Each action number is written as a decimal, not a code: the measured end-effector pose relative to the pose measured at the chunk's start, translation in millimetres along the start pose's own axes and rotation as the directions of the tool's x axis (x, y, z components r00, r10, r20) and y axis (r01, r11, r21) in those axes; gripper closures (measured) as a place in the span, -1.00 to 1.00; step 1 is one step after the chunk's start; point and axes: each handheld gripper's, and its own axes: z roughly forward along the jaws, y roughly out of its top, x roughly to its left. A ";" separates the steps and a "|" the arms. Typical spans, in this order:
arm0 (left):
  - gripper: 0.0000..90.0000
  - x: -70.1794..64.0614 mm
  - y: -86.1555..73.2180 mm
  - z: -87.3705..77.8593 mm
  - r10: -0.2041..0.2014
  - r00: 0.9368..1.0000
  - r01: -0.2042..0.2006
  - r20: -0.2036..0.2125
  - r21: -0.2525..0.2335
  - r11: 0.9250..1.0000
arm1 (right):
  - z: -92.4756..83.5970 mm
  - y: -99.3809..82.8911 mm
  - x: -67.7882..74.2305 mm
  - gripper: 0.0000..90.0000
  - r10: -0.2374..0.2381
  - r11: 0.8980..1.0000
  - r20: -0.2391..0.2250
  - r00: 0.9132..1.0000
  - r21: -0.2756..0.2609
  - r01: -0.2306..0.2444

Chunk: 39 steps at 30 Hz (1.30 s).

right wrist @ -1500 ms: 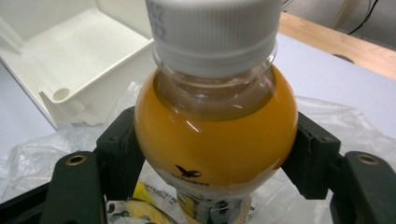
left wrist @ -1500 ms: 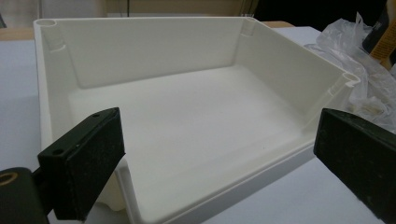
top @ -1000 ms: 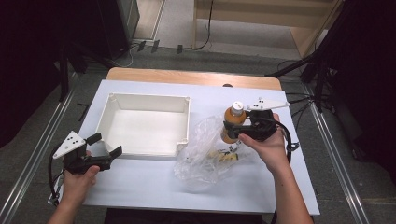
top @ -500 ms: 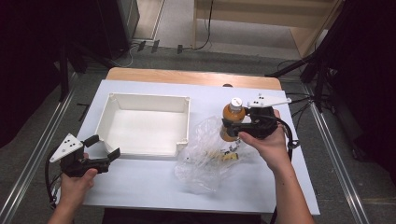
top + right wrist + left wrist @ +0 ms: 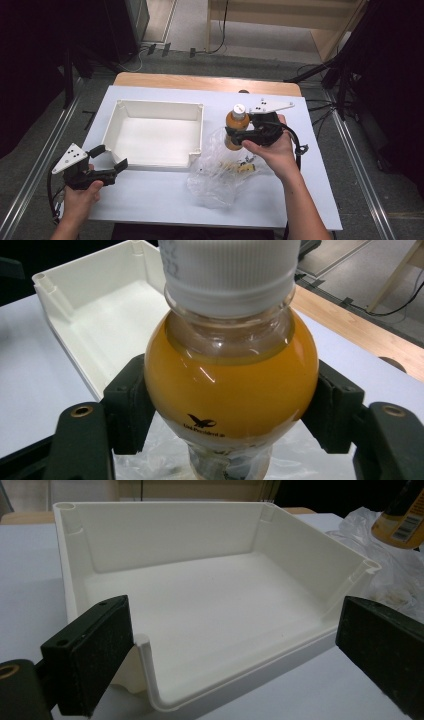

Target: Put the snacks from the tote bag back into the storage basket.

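An orange-juice bottle [image 5: 236, 127] with a white cap stands upright over a clear plastic bag [image 5: 220, 172] right of centre. My right gripper [image 5: 234, 134] is shut on the orange-juice bottle; in the right gripper view the two black pads [image 5: 131, 402] press its round shoulder [image 5: 231, 382]. The bottle's base is still inside the bag's mouth. My left gripper [image 5: 111, 159] is open at the table's front left, just before the white tray [image 5: 117, 117]. In the left gripper view its pads [image 5: 95, 650] frame the tray's near corner [image 5: 150, 690], with nothing between them.
The bag holds a few small items [image 5: 239, 165] I cannot make out. A wooden strip [image 5: 205, 82] runs along the table's far edge. Metal rails [image 5: 45, 160] flank the white table [image 5: 160, 195] on both sides.
The right gripper has lifted the bottle a little and carried it away from me and to the right, partly out of the bag. The left gripper has drifted slightly toward me and left.
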 end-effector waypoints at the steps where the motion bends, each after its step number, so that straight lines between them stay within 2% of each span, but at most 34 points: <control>1: -0.96 0.5 0.0 -0.1 -0.002 1.000 0.002 -0.001 -0.003 1.000 | 2.8 0.6 1.4 -0.31 -0.003 1.000 -0.005 1.000 0.003 0.003; 9: -0.96 4.5 1.8 -0.2 -0.009 1.000 0.009 0.000 -0.010 1.000 | 8.4 3.4 3.5 -0.31 -0.003 1.000 -0.008 1.000 -0.002 0.003; 15: -0.96 2.5 1.1 0.5 0.001 1.000 -0.001 0.005 -0.001 1.000 | 11.9 6.9 4.4 -0.31 -0.005 1.000 -0.018 1.000 -0.008 0.005; 23: -0.96 2.9 1.5 -0.9 -0.005 1.000 0.005 0.004 -0.005 1.000 | 19.6 13.6 9.8 -0.31 -0.003 1.000 -0.020 1.000 -0.011 0.003; 28: -0.96 1.6 1.8 1.1 0.007 1.000 -0.007 0.006 0.001 1.000 | 22.9 17.5 13.4 -0.31 -0.010 1.000 -0.029 1.000 -0.017 0.010; 39: -0.96 0.0 1.2 0.8 0.006 1.000 -0.006 0.010 0.000 1.000 | 27.6 25.4 19.6 -0.31 -0.030 0.999 -0.041 0.999 -0.014 0.030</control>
